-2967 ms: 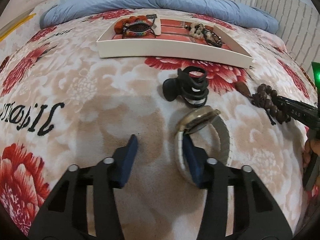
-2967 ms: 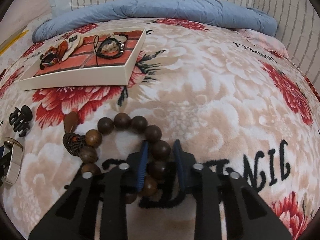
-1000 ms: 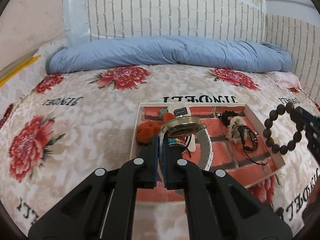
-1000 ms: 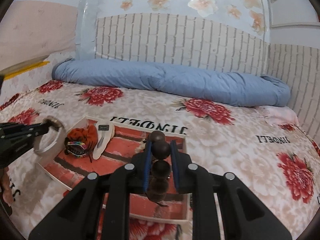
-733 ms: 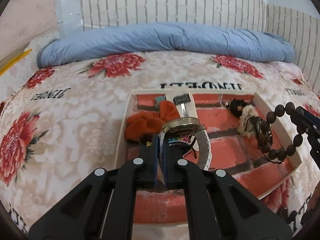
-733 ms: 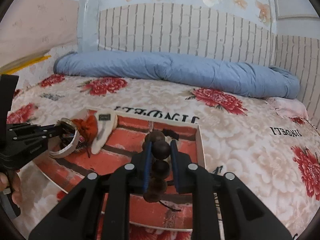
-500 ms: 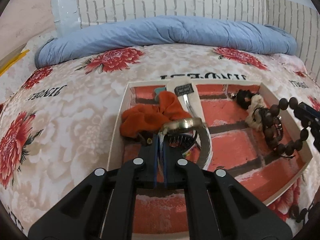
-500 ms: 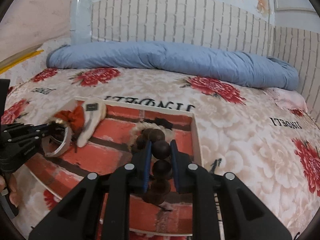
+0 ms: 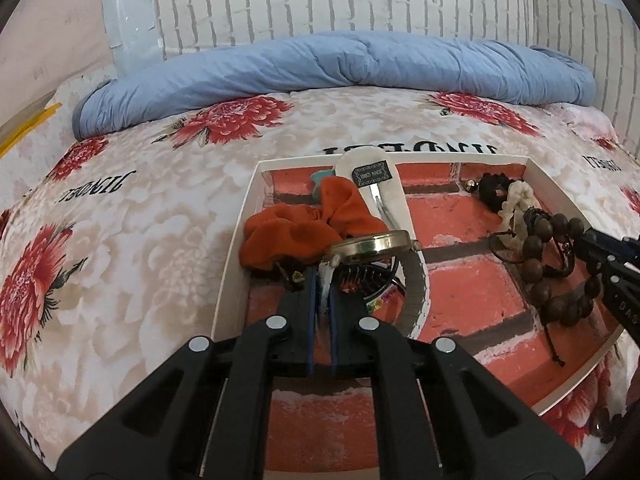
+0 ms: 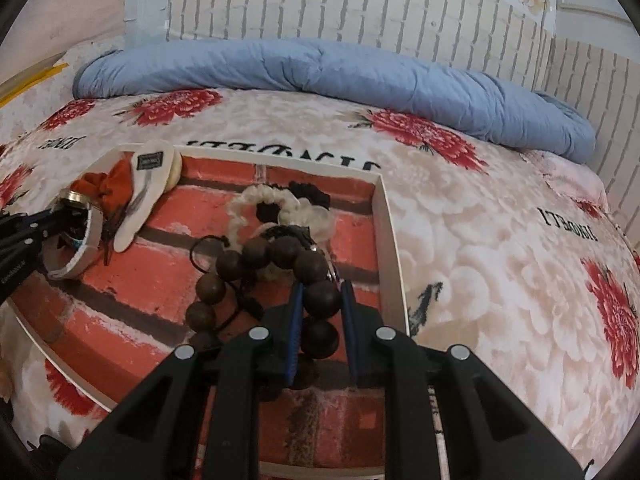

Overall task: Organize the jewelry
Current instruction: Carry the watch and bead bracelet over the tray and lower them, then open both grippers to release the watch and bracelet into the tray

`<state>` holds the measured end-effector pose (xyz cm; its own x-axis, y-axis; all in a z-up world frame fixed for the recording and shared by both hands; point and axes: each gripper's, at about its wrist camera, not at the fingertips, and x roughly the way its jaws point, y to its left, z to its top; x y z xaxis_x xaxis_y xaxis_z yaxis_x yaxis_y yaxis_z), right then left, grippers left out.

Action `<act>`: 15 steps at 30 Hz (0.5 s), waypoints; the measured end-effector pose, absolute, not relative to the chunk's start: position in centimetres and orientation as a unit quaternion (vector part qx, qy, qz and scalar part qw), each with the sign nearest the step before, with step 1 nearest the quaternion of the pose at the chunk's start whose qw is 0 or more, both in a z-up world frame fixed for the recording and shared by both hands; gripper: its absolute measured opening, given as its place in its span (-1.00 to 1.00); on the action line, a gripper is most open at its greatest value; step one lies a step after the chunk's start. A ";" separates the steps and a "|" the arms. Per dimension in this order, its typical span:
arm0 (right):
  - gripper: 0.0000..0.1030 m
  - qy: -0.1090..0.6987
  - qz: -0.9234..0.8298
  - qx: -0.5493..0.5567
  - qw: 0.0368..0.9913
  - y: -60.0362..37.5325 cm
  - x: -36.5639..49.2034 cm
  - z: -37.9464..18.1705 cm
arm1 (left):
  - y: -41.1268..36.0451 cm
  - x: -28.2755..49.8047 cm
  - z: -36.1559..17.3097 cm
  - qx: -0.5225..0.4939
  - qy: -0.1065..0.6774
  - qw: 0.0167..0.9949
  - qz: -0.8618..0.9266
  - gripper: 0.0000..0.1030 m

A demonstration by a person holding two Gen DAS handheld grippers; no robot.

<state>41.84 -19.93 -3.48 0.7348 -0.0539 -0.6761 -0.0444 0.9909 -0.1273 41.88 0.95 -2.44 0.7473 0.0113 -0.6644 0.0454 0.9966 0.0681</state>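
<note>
Since three seconds earlier, when both pieces lay on the bed, both had come over the tray point(image 9: 236, 248): the left claw point(image 9: 321, 280), jaws pinching the watch point(image 9: 372, 245) strap but just beginning to ease apart, held it low over the tray floor just ahead of its tips, beside the orange scrunchie point(image 9: 288, 236). The watch face pointed up, its band looping rightward. The right claw point(image 10: 322, 300) pinched the bead bracelet point(image 10: 280, 256), its loop draped ahead-left onto the tray; release seemed next.
</note>
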 end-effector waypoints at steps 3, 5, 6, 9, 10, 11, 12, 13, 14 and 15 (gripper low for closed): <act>-0.63 0.372 -0.004 -0.063 0.926 -20.0 41.9 -3.8 | 1.0 41.9 -2.4 0.039 0.355 0.934 -0.009 -0.89; -0.63 0.376 -0.006 -0.060 0.925 -20.1 42.0 -4.0 | 1.0 41.9 -2.4 0.039 0.355 0.934 -0.009 -0.89; -0.63 0.378 -0.007 -0.059 0.924 -20.1 42.1 -4.1 | 1.0 41.9 -2.4 0.038 0.355 0.934 -0.009 -0.88; -0.63 0.386 -0.008 -0.046 0.921 -20.4 42.3 -4.3 | 1.1 41.8 -2.4 0.030 0.356 0.934 -0.012 -0.87; -0.63 0.387 -0.008 -0.041 0.921 -20.5 42.4 -4.3 | 1.1 41.8 -2.4 0.028 0.356 0.934 -0.013 -0.87; -0.63 0.387 -0.009 -0.039 0.921 -20.6 42.4 -4.3 | 1.2 41.8 -2.3 0.025 0.356 0.934 -0.014 -0.86; -0.63 0.388 -0.010 -0.039 0.921 -20.6 42.5 -4.4 | 1.2 41.8 -2.3 0.023 0.356 0.934 -0.014 -0.86; -0.63 0.389 -0.010 -0.040 0.920 -20.5 42.5 -4.4 | 1.2 41.8 -2.3 0.023 0.356 0.934 -0.014 -0.86; -0.63 0.389 -0.010 -0.041 0.920 -20.5 42.5 -4.4 | 1.2 41.8 -2.3 0.024 0.356 0.934 -0.014 -0.86; -0.63 0.389 -0.010 -0.041 0.920 -20.5 42.5 -4.4 | 1.2 41.8 -2.3 0.024 0.356 0.934 -0.014 -0.86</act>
<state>42.54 -20.50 -4.42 0.6978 -0.0509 -0.7145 -0.0124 0.9965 -0.0831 41.79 1.20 -2.32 0.7458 -0.0101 -0.6661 0.0439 0.9985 0.0341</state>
